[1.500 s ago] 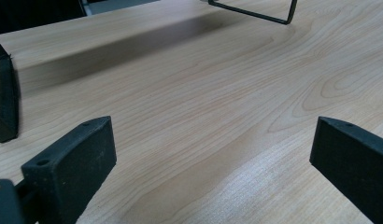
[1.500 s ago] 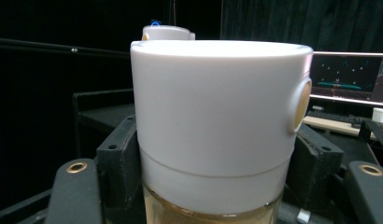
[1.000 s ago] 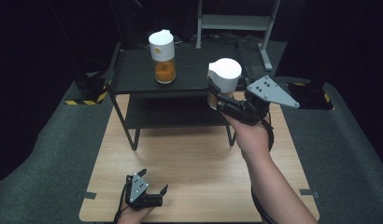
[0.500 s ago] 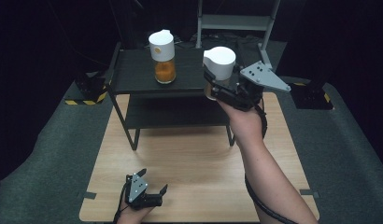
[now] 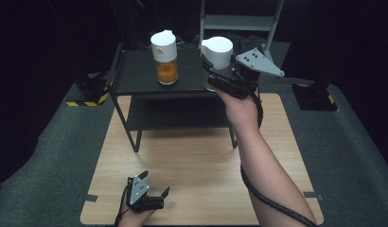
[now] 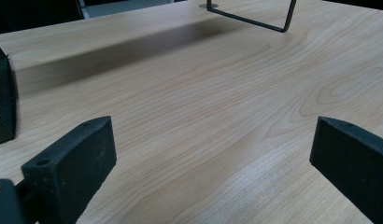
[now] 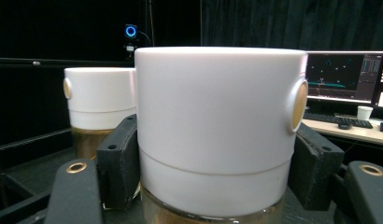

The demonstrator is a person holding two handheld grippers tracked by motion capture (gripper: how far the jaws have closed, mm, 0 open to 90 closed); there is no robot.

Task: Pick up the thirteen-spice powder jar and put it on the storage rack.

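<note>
Since one second ago, the right gripper (image 5: 219, 75) has carried its white-capped jar (image 5: 217, 53) up and leftward from the front right corner of the black two-tier shelf (image 5: 135, 75) to a spot over the top tier, to the right of the orange-filled jar (image 5: 164, 57) that stands there; the left gripper (image 5: 152, 194) has not moved. The right gripper's jaws are clamped on the held jar from both sides just under its cap, as the right gripper view shows (image 7: 221, 130), with the orange-filled jar (image 7: 98, 105) behind and to one side. Whether the held jar's base already touches the tier cannot be told. The step in hand is judged to be setting it down on the top tier: it is best kept upright, lowered straight until the base bears fully on the surface, clear of the tier's front edge, and released only then. The neighbouring jar is the main obstacle; a gap should be kept so the jaws do not knock it on opening. The left gripper rests low on the wooden table (image 5: 192, 161) near the front edge, its jaws apart and empty above bare wood (image 6: 203, 116).
</note>
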